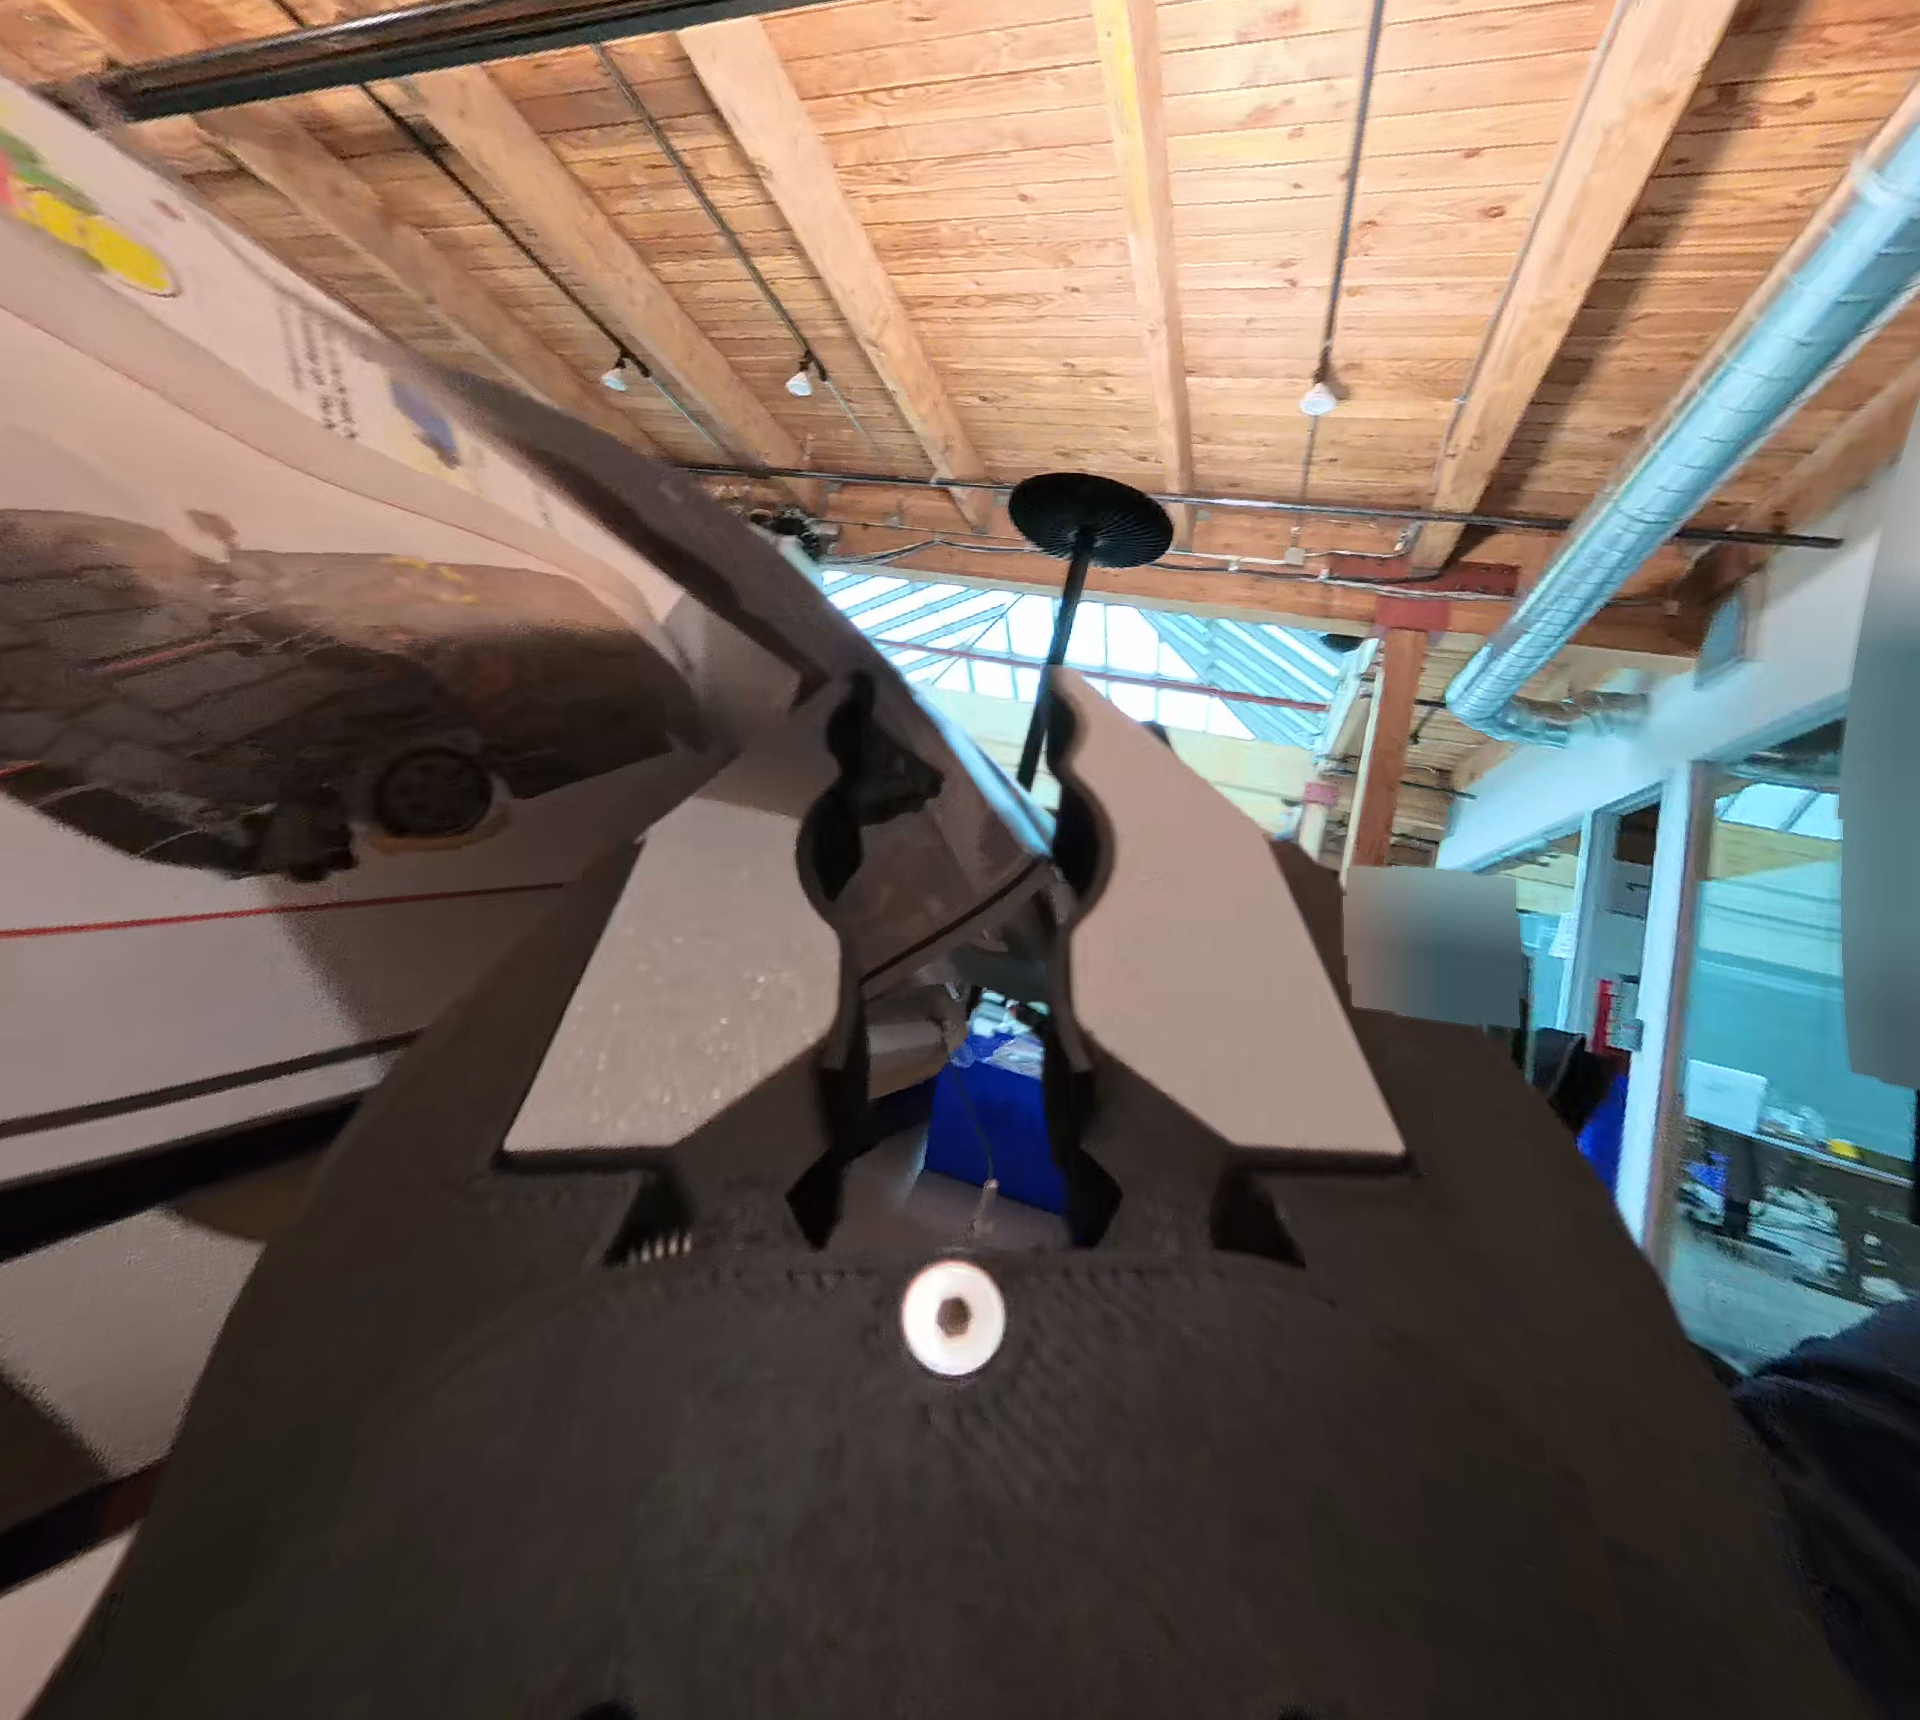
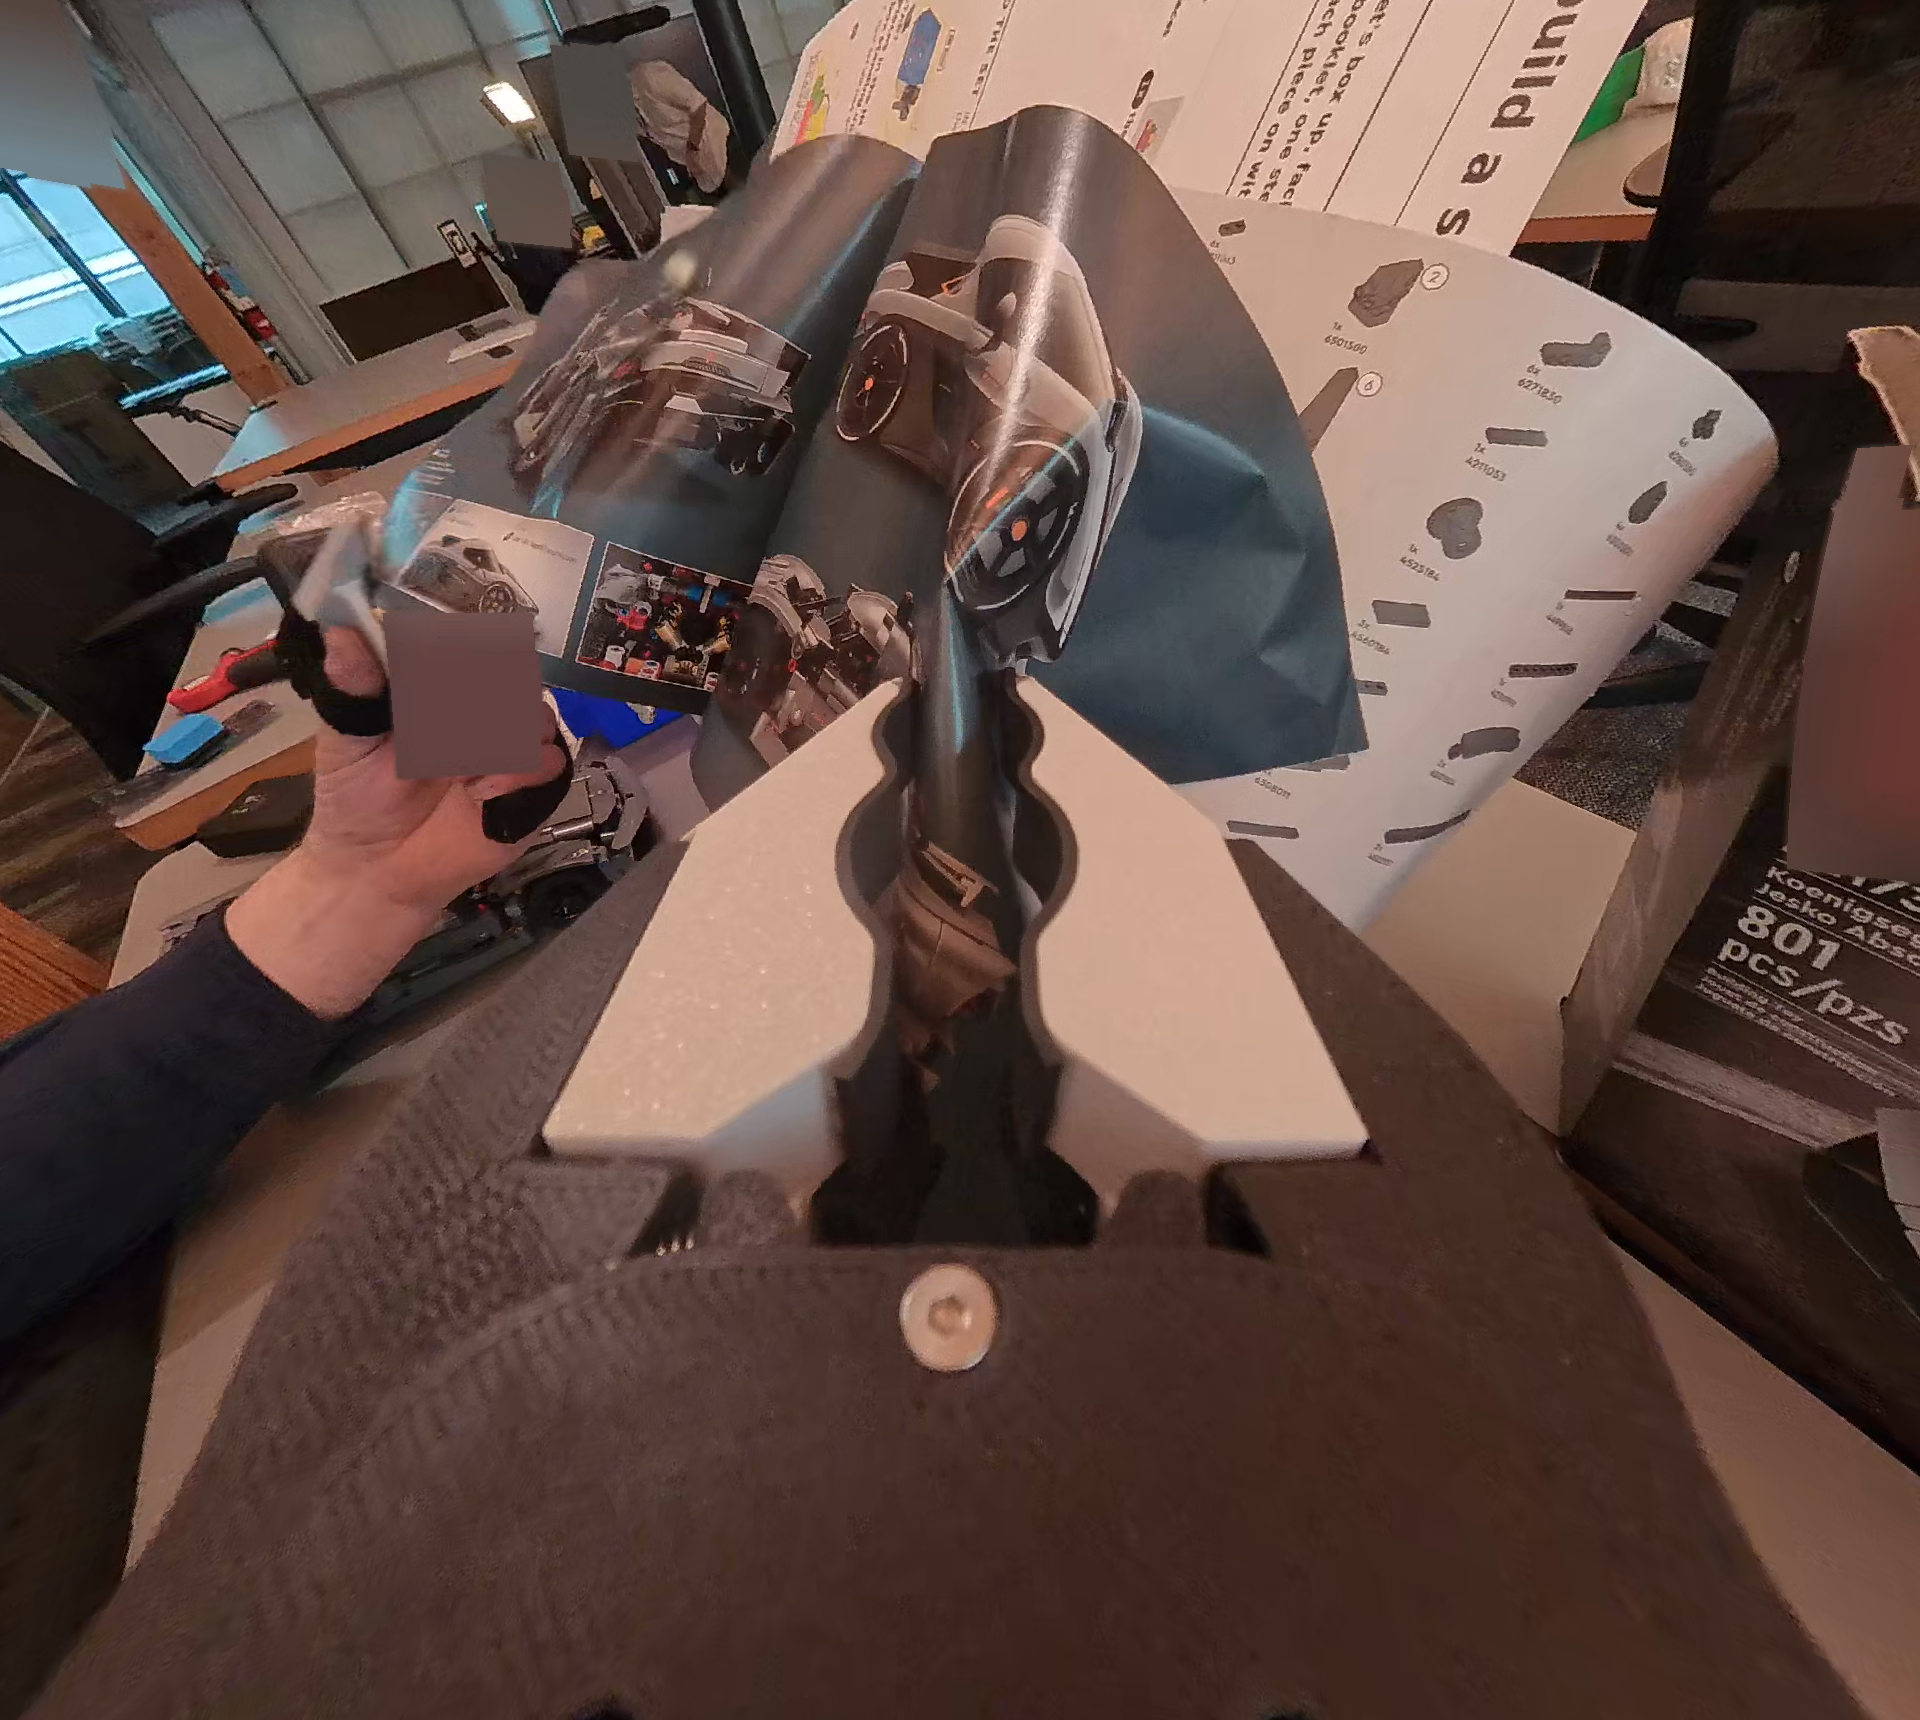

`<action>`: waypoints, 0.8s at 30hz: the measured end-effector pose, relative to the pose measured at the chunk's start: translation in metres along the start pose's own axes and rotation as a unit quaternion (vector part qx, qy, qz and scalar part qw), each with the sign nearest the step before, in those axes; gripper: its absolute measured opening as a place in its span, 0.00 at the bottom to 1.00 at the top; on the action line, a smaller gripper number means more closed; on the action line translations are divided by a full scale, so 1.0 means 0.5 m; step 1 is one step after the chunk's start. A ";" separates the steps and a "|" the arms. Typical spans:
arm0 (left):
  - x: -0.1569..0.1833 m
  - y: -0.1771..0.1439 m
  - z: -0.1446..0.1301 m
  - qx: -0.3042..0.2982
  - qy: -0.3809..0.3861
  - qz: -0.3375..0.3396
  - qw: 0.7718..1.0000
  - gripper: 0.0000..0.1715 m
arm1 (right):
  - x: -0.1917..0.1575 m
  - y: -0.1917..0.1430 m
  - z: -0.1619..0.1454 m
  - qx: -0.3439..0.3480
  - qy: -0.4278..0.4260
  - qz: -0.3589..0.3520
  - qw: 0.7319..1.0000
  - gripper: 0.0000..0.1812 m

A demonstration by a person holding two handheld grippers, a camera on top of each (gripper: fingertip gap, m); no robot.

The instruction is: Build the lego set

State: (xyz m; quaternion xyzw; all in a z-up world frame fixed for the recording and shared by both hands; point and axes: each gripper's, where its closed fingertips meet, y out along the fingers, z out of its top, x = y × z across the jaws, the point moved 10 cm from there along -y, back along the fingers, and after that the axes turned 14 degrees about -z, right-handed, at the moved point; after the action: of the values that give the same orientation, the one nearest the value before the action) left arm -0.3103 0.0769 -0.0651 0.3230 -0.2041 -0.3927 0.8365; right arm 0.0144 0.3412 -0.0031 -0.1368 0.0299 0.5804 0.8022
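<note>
You have two hand-held grippers up, both clamped on paper. Your right hand-held gripper point(image 2: 951, 735) pinches the lower edge of one open instruction booklet point(image 2: 831, 444), its fingers closed onto the glossy car pages near the fold. Your left hand-held gripper point(image 1: 961, 735) points at the wooden ceiling point(image 1: 1039, 164) and grips a curled page edge; that view is blurred, so which sheet it holds is hard to tell. One large white printed sheet point(image 2: 1351, 8) curls up behind the booklet. One dark set box point(image 2: 1766, 995) is cut off at the right. One built grey car point(image 2: 561, 849) sits on the bench point(image 2: 1455, 839), half hidden behind your left hand point(image 2: 384, 829).
</note>
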 end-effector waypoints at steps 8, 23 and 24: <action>-0.022 -0.027 0.007 -0.042 0.006 0.119 0.992 0.00 | -0.013 -0.004 0.009 0.008 -0.015 -0.001 1.000 0.05; -0.069 -0.098 -0.004 -0.028 -0.088 0.270 0.958 0.07 | -0.021 0.000 0.011 0.002 -0.024 -0.012 1.000 0.03; -0.069 -0.102 -0.003 -0.023 -0.087 0.270 0.959 0.05 | -0.022 0.000 0.012 0.001 -0.026 -0.012 1.000 0.03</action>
State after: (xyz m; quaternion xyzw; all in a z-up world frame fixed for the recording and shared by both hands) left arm -0.3573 0.0800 -0.1048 0.2009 -0.3463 -0.1835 0.8978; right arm 0.0102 0.3324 0.0048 -0.1210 0.0083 0.5739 0.8099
